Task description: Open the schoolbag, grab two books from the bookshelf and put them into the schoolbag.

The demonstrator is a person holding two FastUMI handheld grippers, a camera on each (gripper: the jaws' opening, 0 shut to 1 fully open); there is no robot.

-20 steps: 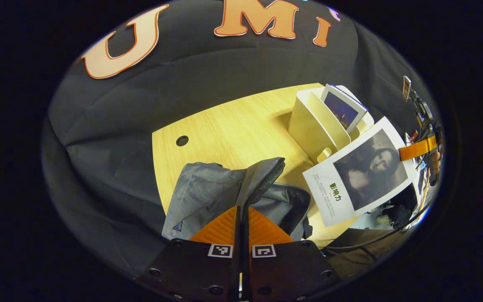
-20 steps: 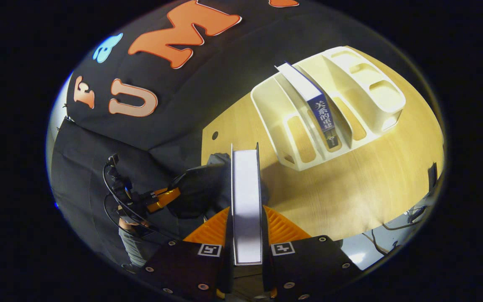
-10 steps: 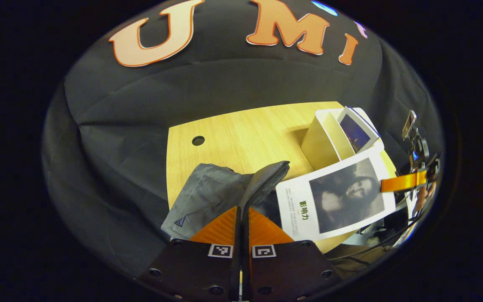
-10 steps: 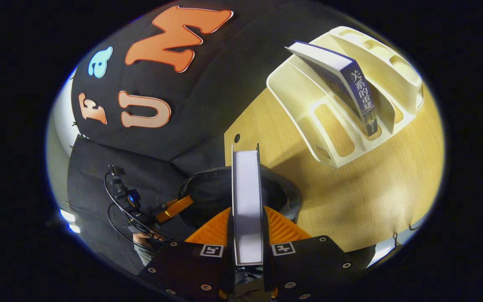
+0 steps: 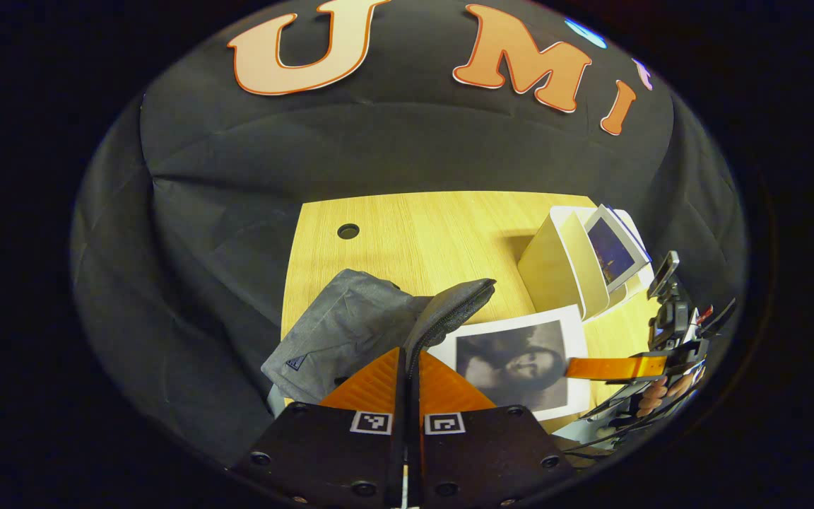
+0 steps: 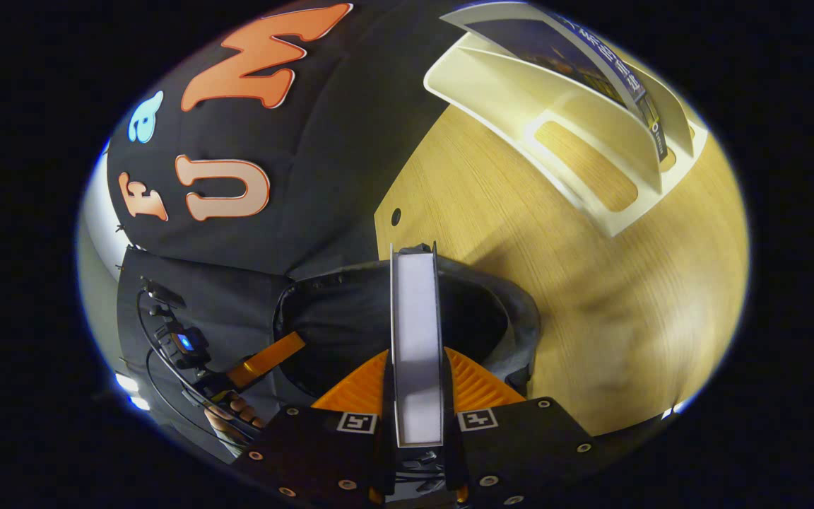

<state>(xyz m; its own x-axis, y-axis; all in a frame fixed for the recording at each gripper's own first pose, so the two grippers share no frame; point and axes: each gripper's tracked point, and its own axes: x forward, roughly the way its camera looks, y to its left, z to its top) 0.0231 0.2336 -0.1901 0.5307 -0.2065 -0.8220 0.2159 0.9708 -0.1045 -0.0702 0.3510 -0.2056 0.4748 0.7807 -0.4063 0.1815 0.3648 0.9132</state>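
**A:** Schoolbag [image 5: 350, 329] first, in the left gripper view: where is it?

**B:** Grey, slumped on the counter [image 5: 421, 233]. The left tool [image 5: 407, 360] is clenched on its zipper edge [image 5: 453, 311], both fingers pinching the flap and lifting it. So the bag looks open.

**A:** And the books?

**B:** One book [image 5: 520, 364], portrait cover up, hangs just beside the raised flap, gripped at its far end by the right tool [image 5: 576, 367]. A second book [image 5: 615, 247] leans in the bookshelf [image 5: 562, 265] behind.

**A:** Right gripper view?

**B:** The right tool [image 6: 417, 382] is clamped on the book [image 6: 415, 332], page edge facing the camera, poised over the bag's dark mouth [image 6: 350, 325]. The left tool [image 6: 266, 357] holds the rim at the left. The bookshelf [image 6: 520, 106] carries the other book [image 6: 576, 56].

**A:** Progress, then?

**B:** My judgement: opening done, first book about to go in, not yet released. The second book is untouched.
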